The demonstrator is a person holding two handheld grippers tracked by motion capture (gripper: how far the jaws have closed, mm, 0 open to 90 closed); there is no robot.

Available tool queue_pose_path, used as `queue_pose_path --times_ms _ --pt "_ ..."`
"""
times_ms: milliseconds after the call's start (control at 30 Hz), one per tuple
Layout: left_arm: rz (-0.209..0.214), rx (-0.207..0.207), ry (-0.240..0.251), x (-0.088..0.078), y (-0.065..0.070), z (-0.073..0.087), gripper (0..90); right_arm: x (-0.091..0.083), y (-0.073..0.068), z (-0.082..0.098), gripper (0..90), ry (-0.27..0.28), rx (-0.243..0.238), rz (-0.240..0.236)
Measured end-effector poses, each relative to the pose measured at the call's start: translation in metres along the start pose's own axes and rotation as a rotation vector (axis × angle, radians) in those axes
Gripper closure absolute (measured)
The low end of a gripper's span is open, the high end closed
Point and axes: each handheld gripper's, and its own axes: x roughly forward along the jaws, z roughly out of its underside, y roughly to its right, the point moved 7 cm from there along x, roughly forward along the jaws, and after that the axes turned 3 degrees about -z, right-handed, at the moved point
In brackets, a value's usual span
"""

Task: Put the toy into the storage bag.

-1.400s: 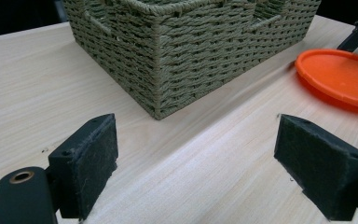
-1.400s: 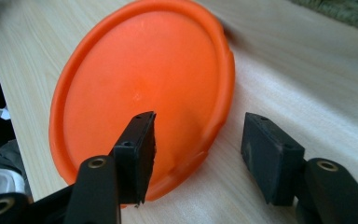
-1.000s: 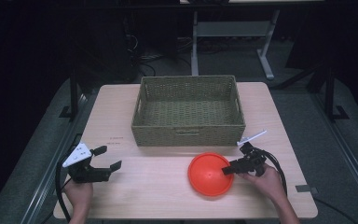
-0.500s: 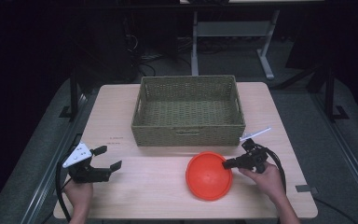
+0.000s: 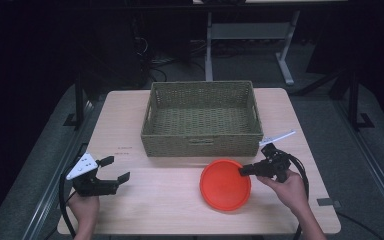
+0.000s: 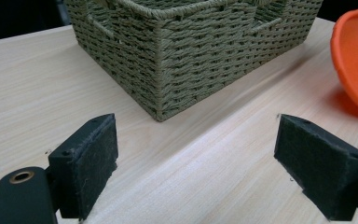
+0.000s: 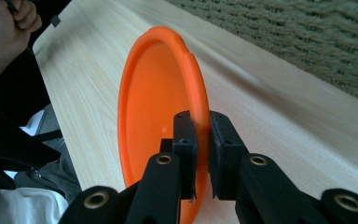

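An orange plate (image 5: 225, 184) hangs just above the table's front right, and my right gripper (image 5: 243, 170) is shut on its right rim. In the right gripper view the plate (image 7: 158, 107) stands on edge between the two black jaws, with my right gripper (image 7: 201, 140) pinching its rim. A woven olive basket (image 5: 202, 119) sits at the table's middle back. My left gripper (image 5: 116, 169) stands open at the front left, with nothing between its pads (image 6: 86, 158). The left gripper view shows a corner of the basket (image 6: 186, 42) ahead and the plate (image 6: 356, 56) at the right edge.
The light wooden table (image 5: 145, 200) has bare room between the two grippers. A metal stand (image 5: 250, 32) and dark floor lie behind the table. Cables trail from both grippers.
My right gripper has lifted the plate slightly and carried it a little left and toward the basket. The left gripper has stayed where it was.
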Motion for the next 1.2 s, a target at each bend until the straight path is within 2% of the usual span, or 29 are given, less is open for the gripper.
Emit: queue_pose_path --times_ms 400,1200 --pt "0.000 0.003 -0.002 0.000 0.000 0.000 12.7 -0.023 -0.012 -0.016 82.1 0.049 -0.025 0.028" --pt "0.002 -0.001 0.001 0.000 0.001 0.000 12.7 -0.051 -0.028 -0.047 82.0 0.076 -0.051 0.067"
